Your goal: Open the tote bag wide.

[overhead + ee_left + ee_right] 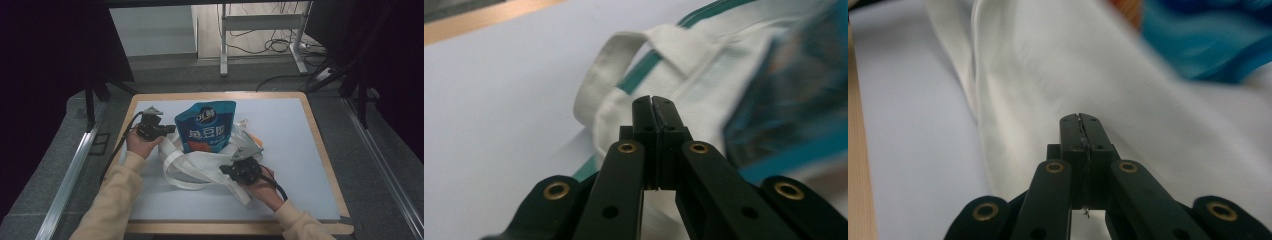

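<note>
As seen from the high view, a white cloth tote bag point(200, 162) lies crumpled at the middle of the table point(310, 150), with its straps looping toward the near side. A blue snack pouch point(205, 126) rests on the far part of the bag, seemingly half inside its mouth. The left tongs point(170, 129) sit at the bag's left edge, just beside the pouch; the right tongs point(224, 170) sit at the bag's near right, over the straps.

From the left gripper view, the left tongs point(652, 102) are clenched, jaw faces pressed flush with nothing seen between them. Beyond the tips lie the bag's green-trimmed rim point(644, 70) and one strap loop point(596, 75); the pouch point(789, 105) is blurred at the right.

From the right gripper view, the right tongs point(1080, 120) are likewise clenched with no cloth visibly held, and point across a broad white fold of the bag point(1058, 65).

Handling judgement: the bag is soft, light and limp; it will fold and drag rather than lift as one piece. Take hold at the stitched rim or a strap, where the cloth is doubled. The pouch appears light, smooth and slippery, with crushable contents likely; grip its flat sealed top edge, not the filled body.
</note>
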`<action>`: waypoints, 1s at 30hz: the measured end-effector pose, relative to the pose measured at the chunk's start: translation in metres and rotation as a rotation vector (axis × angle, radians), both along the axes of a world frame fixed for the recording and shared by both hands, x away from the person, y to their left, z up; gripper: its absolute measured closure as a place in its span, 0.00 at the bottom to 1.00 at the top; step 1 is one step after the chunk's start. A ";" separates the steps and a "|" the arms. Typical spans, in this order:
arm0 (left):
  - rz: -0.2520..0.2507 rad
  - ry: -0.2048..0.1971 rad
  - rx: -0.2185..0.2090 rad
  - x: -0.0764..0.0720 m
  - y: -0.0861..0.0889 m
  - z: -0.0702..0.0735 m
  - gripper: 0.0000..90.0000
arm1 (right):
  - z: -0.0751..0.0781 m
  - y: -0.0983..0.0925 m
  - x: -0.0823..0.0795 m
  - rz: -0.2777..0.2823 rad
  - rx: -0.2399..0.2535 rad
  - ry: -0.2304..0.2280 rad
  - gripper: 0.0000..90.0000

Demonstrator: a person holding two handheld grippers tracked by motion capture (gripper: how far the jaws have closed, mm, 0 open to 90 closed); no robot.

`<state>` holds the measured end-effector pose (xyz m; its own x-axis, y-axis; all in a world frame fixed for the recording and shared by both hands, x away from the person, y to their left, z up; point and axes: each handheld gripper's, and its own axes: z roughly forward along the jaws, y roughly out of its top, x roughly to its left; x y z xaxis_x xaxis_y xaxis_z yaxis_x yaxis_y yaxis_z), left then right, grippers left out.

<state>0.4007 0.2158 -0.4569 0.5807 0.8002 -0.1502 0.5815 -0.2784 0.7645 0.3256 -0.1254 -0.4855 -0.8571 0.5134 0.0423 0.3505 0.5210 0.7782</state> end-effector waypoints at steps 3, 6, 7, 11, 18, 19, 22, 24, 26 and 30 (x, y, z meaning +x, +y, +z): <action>-0.022 -0.023 -0.040 -0.019 0.002 0.009 1.00 | 0.017 -0.011 0.006 -0.035 0.025 -0.030 0.99; -0.055 -0.018 -0.061 -0.032 0.000 0.013 1.00 | 0.033 -0.023 0.021 -0.086 0.030 -0.052 0.99; -0.068 -0.006 -0.063 -0.036 -0.003 0.012 1.00 | 0.036 -0.025 0.025 -0.098 0.031 -0.052 0.99; -0.097 0.037 -0.045 -0.044 -0.012 0.003 1.00 | 0.043 -0.028 0.051 -0.140 0.017 -0.038 0.99; -0.110 0.101 -0.015 -0.045 -0.020 -0.015 1.00 | 0.036 -0.017 0.073 -0.139 -0.049 -0.024 0.99; -0.110 0.108 -0.012 -0.045 -0.021 -0.018 1.00 | 0.034 -0.013 0.074 -0.137 -0.071 -0.025 0.99; -0.121 0.124 -0.006 -0.046 -0.021 -0.025 1.00 | 0.032 -0.012 0.077 -0.139 -0.092 -0.023 0.99; -0.127 0.137 -0.007 -0.048 -0.022 -0.029 1.00 | 0.030 -0.013 0.083 -0.153 -0.100 -0.013 0.99; -0.133 0.147 -0.011 -0.050 -0.021 -0.033 1.00 | 0.029 -0.014 0.088 -0.164 -0.111 -0.007 0.99; -0.141 0.174 -0.013 -0.053 -0.018 -0.042 1.00 | 0.025 -0.016 0.099 -0.183 -0.106 0.011 0.99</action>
<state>0.3480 0.1976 -0.4985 0.6511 0.7104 -0.2671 0.6607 -0.3573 0.6602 0.4249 -0.1414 -0.4607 -0.7487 0.6628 -0.0113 0.4554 0.5267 0.7178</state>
